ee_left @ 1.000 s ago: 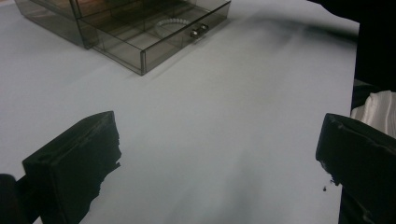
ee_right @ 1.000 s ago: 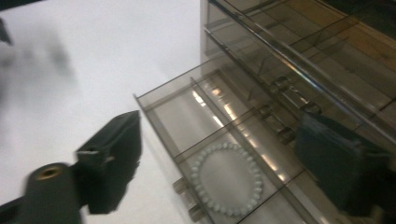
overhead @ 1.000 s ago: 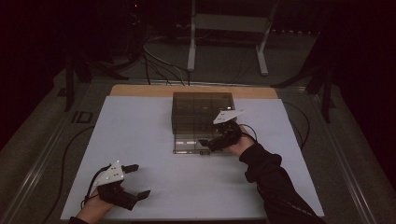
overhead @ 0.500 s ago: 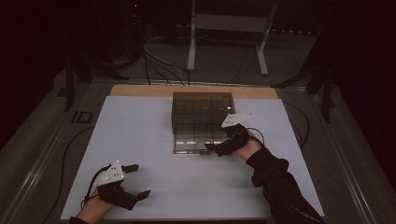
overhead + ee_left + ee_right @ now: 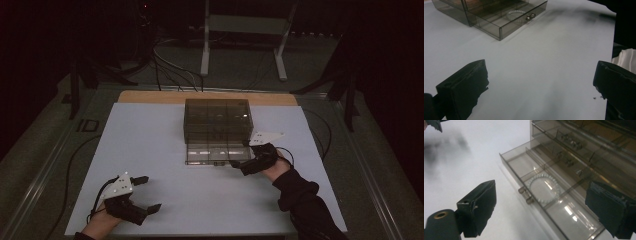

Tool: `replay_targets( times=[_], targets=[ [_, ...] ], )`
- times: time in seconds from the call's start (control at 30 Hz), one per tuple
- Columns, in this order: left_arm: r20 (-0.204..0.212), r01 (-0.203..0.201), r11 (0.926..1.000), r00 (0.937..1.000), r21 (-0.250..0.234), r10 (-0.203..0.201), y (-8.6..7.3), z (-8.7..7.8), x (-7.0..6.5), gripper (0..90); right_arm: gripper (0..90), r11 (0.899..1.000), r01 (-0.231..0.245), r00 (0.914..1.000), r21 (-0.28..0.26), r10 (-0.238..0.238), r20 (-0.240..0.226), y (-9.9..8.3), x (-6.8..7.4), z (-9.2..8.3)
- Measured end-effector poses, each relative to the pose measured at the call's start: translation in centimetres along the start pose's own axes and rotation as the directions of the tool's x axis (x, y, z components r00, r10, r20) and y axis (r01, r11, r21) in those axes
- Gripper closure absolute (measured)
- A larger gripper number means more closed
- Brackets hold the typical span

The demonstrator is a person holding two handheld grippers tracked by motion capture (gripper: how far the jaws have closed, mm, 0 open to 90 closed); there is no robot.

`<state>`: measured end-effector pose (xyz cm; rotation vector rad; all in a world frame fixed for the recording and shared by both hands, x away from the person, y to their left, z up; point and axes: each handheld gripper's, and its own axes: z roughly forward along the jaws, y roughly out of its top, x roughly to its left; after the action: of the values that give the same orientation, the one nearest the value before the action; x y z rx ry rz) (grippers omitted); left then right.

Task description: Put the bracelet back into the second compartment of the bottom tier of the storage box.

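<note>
drawer pulled out, front edge free | right tool open beside it | left tool open, well apart

Your surroundings: a dim, dark room. A desk with a white top and a bare wooden strip along its far edge. Grey floor around it. Black cables lie tangled beyond the desk. A pale metal stand rises behind, lit faintly.
</note>
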<state>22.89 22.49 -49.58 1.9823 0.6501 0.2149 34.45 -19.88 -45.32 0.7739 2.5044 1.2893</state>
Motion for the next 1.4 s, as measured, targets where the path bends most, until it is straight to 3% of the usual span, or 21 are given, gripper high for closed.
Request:
replay_targets(
  times=[0.4,0.8,1.4],
  targets=[
    [0.0,0.001,1.0,1.0,-0.002,-0.001,0.0,0.0,0.0,0.0,10.2,1.0,-0.029,0.9995,0.01,0.029,0.014,-3.1,-0.1,-1.5],
    [-0.002,0.001,1.0,1.0,-0.001,-0.001,0.0,0.0,0.0,0.0,10.3,1.0,-0.008,0.9993,0.019,0.008,0.035,-6.2,0.8,-3.4],
    [-0.001,-0.001,1.0,1.0,0.001,0.001,0.0,0.0,0.0,0.0,10.2,0.999,-0.004,0.9981,0.04,0.002,0.062,-9.2,2.1,-5.3]
  ],
)
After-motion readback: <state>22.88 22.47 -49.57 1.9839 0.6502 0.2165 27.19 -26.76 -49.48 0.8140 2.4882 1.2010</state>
